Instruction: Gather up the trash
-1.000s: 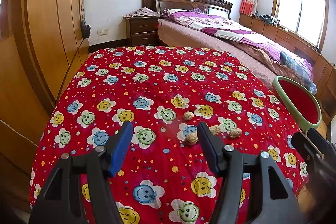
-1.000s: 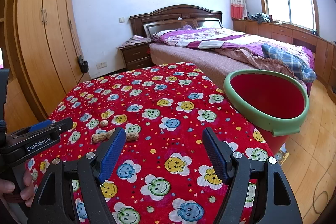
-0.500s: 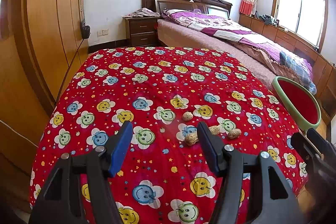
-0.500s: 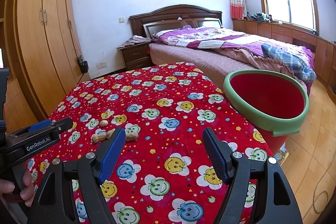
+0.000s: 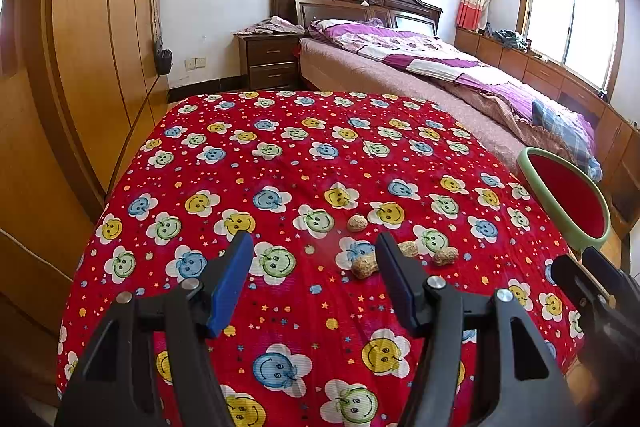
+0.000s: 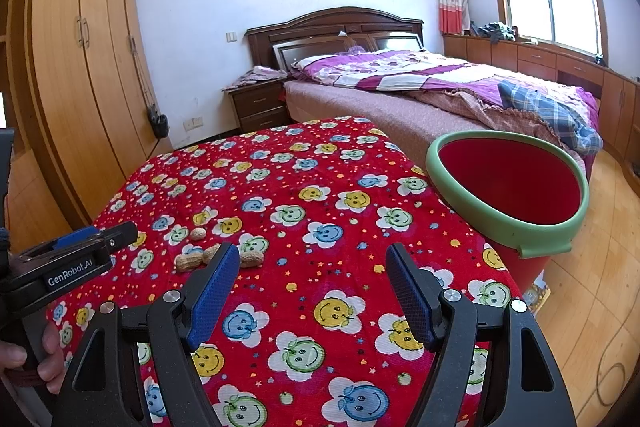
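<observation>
Several peanut shells lie on the red smiley-flower tablecloth [image 5: 280, 163]. In the left wrist view one peanut shell [image 5: 357, 222] lies farthest, another [image 5: 365, 265] lies just past my right finger, and a third [image 5: 445, 255] is to its right. My left gripper [image 5: 314, 263] is open and empty, above the cloth just short of the shells. My right gripper [image 6: 312, 277] is open and empty, with the shells [image 6: 189, 261] at its left finger. A red bin with a green rim [image 6: 486, 227] stands at the table's right edge.
A wooden wardrobe [image 5: 88, 39] runs along the left. A bed with a purple quilt [image 6: 420, 75] and a nightstand [image 5: 272, 61] stand behind the table. Wooden floor [image 6: 592, 267] lies to the right of the bin. The left gripper also shows in the right wrist view [image 6: 96, 245].
The left wrist view has shifted very slightly; the shells and bin sit a touch lower-left in it. Both grippers stay open and empty.
</observation>
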A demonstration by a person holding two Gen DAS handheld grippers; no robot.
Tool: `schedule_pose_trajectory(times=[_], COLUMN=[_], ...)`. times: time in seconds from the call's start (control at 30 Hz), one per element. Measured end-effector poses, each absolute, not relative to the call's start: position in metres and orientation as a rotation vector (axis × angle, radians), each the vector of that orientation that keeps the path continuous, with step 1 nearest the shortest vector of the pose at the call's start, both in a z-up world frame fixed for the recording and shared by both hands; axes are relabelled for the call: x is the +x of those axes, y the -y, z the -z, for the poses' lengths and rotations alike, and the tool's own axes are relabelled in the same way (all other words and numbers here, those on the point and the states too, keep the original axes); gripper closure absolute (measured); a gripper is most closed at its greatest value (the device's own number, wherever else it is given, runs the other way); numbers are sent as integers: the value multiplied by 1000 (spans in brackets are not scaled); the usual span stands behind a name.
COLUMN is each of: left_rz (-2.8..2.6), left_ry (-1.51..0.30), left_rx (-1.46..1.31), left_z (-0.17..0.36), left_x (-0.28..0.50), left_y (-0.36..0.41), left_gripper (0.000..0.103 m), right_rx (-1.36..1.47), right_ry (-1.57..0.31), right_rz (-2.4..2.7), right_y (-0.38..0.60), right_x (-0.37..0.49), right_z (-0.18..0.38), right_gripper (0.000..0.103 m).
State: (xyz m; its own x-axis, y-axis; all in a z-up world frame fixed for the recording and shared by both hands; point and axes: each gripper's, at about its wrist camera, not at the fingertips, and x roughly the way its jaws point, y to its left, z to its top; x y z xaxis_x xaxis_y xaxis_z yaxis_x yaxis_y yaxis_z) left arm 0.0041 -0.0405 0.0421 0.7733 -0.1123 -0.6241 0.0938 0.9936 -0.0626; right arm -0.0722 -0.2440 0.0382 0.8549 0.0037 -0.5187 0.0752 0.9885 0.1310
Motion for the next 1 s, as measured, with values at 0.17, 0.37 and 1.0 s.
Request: schedule_pose_trajectory(times=[0.17, 0.37, 1.0], left_rz=[112, 113, 113], left_ry=[-674, -670, -664], left_rx=[-29, -30, -34], left_z=[-45, -47, -49], left_x=[5, 5, 4], left_y=[42, 44, 44], left_gripper=[40, 40, 40], right_rx=[148, 146, 144], right_ry=[-541, -537, -533], right_rz=[38, 38, 37], right_y=[243, 242, 241], right_x=[-71, -72, -72], right_z=[-39, -40, -41], right_gripper=[26, 26, 26])
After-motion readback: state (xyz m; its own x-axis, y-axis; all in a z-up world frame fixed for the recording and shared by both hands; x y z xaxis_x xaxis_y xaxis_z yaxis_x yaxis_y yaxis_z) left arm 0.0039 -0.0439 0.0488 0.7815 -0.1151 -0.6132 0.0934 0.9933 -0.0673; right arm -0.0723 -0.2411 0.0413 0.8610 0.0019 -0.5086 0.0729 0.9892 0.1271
